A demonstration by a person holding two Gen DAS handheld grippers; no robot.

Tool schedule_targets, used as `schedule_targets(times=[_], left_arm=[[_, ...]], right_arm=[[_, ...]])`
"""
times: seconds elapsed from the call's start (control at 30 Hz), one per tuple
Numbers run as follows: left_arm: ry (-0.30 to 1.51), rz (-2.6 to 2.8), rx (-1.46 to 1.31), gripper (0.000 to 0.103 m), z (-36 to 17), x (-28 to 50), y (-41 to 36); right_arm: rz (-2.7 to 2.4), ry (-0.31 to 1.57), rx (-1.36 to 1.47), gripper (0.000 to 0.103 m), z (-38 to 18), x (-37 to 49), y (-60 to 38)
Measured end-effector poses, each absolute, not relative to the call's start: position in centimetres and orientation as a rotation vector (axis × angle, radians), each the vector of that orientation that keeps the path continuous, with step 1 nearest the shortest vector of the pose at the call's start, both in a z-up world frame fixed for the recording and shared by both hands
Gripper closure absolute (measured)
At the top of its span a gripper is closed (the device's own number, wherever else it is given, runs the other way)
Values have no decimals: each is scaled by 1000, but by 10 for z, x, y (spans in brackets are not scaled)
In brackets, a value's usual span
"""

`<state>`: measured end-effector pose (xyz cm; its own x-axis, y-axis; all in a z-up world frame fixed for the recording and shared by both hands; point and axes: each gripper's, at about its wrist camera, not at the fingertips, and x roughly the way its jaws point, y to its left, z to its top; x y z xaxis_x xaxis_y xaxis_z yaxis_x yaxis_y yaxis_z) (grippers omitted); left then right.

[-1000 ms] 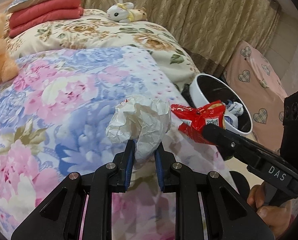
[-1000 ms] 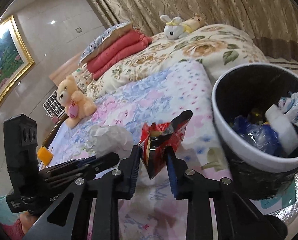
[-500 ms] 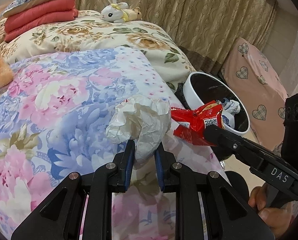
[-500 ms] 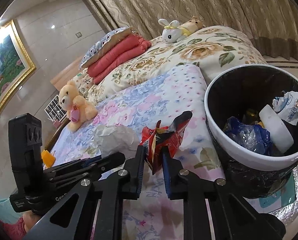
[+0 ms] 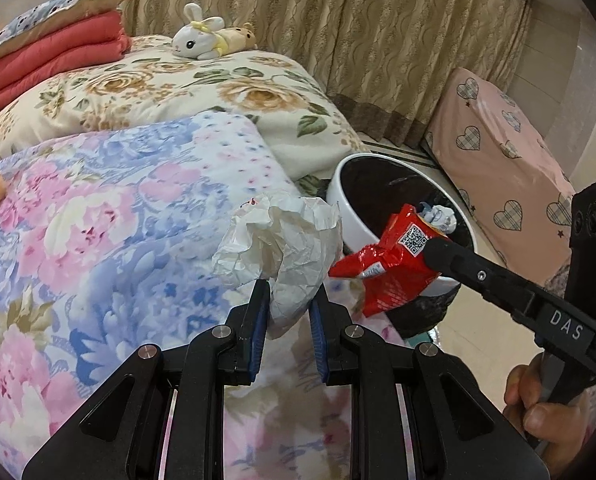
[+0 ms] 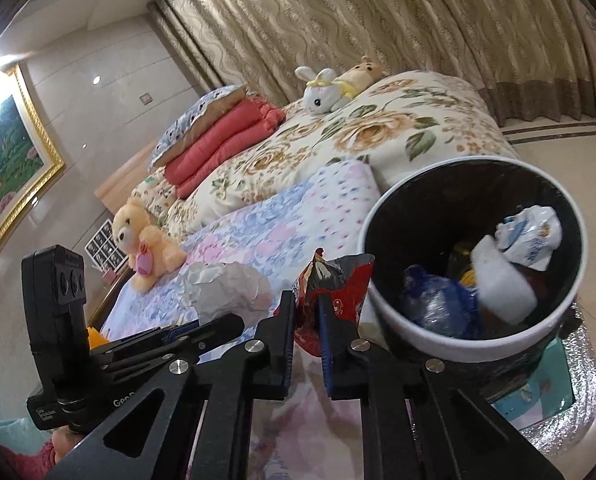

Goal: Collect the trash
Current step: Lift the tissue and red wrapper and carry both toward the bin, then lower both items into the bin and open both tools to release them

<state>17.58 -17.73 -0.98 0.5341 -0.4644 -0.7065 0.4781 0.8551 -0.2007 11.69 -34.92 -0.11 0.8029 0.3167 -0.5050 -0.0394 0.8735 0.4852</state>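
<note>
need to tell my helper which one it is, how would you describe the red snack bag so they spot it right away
Start at the white-rimmed trash bin beside the bed. Just at its near rim, the right gripper pinches the red snack bag. Unlike the crumpled white paper next to it, it is glossy red foil with a QR code.

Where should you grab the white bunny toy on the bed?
Probably around the bunny's round middle, coming down from above. It lies flat on the flowery quilt with a tan plush pressed against its back, so the sides are crowded and the ears look floppy.
</note>
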Motion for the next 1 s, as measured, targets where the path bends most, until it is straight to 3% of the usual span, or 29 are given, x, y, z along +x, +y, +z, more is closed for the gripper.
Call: schedule_targets(times=[1.0], left_arm=[[831, -605, 46, 84, -2, 178, -212]], right_arm=[[182, 548, 549, 98, 17, 113, -382]])
